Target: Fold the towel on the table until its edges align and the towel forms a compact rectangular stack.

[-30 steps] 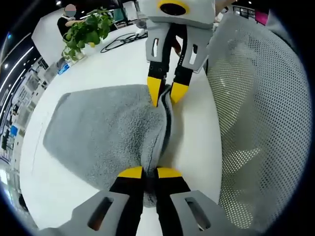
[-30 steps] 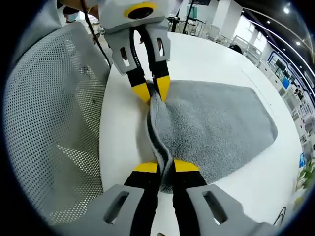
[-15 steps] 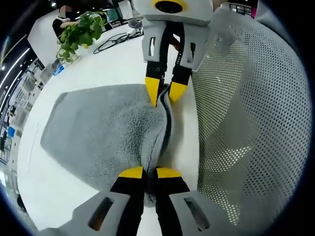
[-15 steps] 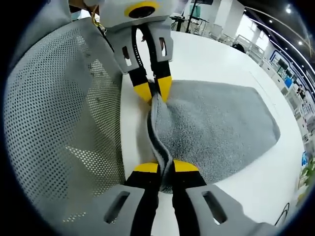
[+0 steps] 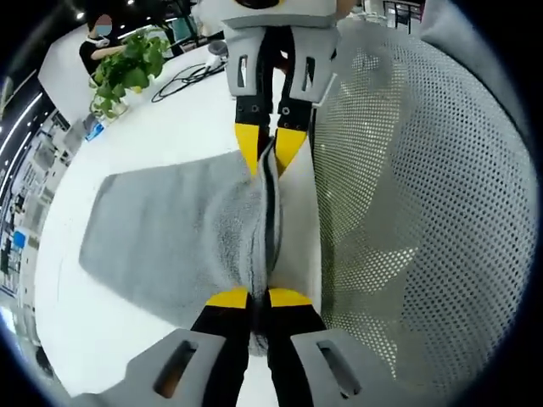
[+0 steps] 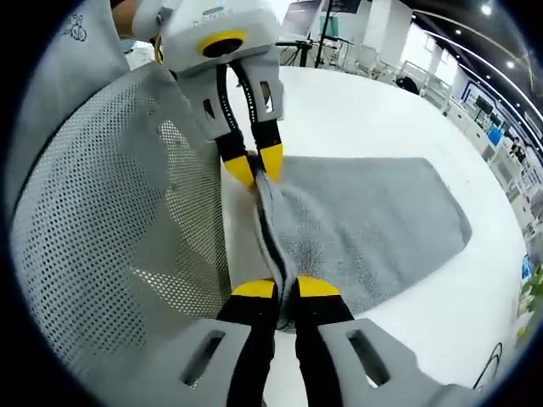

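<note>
Grey fluffy terry towel (image 5: pixel 161 233) lies on the round white surface (image 5: pixel 153 119), its near edge lifted off the surface at the side next to the grey mesh chair back (image 5: pixel 407 195). Left claw (image 5: pixel 259 298) pinches one corner of that raised edge, jaws pressed together on the fabric. Right claw (image 6: pixel 285 288) pinches the other corner the same way; in the left gripper view it comes in from the far side (image 5: pixel 271 144). The edge is pulled taut between the two claws, and it looks doubled. The rest of the towel (image 6: pixel 365 229) is spread flat. Green potted plant (image 5: pixel 127 64) and black cables (image 5: pixel 182 76) sit at the far left, well apart from the towel.

Progress judgement: early to mid. The edge is gripped and raised, but the fold-over is not laid down yet. Carrying it across, aligning edges and further folds into a compact stack remain.
</note>
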`<action>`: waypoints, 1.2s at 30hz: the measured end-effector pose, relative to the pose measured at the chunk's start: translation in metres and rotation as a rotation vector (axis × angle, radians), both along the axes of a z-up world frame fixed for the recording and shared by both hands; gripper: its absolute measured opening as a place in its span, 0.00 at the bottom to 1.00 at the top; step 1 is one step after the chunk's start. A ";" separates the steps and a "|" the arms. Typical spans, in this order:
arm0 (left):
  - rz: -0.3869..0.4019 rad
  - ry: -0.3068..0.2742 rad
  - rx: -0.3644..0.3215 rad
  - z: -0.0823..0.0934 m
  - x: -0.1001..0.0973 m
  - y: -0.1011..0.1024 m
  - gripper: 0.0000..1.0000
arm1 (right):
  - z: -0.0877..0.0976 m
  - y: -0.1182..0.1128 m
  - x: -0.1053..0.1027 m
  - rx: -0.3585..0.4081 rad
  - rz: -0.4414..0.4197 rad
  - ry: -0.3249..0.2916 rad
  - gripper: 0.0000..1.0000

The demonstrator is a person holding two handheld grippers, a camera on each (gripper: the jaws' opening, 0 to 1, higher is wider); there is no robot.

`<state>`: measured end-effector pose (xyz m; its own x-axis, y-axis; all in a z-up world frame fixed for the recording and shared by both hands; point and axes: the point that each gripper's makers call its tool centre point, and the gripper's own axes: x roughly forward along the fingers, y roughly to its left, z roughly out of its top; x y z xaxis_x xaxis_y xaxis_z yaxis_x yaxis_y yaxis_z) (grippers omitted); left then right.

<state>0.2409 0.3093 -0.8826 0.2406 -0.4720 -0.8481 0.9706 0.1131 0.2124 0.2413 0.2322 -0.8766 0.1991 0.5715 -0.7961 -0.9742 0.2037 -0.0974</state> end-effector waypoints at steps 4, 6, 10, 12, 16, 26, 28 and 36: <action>0.022 -0.018 -0.027 0.013 0.003 0.000 0.05 | 0.012 0.000 0.006 0.026 -0.024 -0.012 0.04; 0.027 -0.033 -0.035 0.019 0.005 0.000 0.05 | 0.017 0.000 0.008 0.034 -0.030 -0.020 0.04; 0.044 -0.057 -0.053 0.030 0.010 0.001 0.05 | 0.029 0.000 0.013 0.049 -0.043 -0.035 0.04; 0.051 -0.068 -0.060 0.036 0.012 0.001 0.05 | 0.036 0.001 0.015 0.061 -0.052 -0.043 0.04; 0.066 -0.096 -0.079 0.050 0.017 0.002 0.05 | 0.047 0.001 0.020 0.076 -0.062 -0.056 0.04; 0.081 -0.143 -0.112 0.081 0.021 0.002 0.05 | 0.079 0.000 0.024 0.122 -0.085 -0.081 0.04; 0.085 -0.146 -0.122 0.089 0.019 0.002 0.05 | 0.087 0.000 0.021 0.134 -0.090 -0.076 0.04; 0.075 -0.152 -0.130 0.106 0.007 0.001 0.05 | 0.105 0.000 0.008 0.170 -0.110 -0.033 0.04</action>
<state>0.2478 0.3103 -0.7761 0.3999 -0.5510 -0.7324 0.9162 0.2196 0.3351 0.2494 0.2326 -0.7720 0.2921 0.6705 -0.6820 -0.9419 0.3252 -0.0837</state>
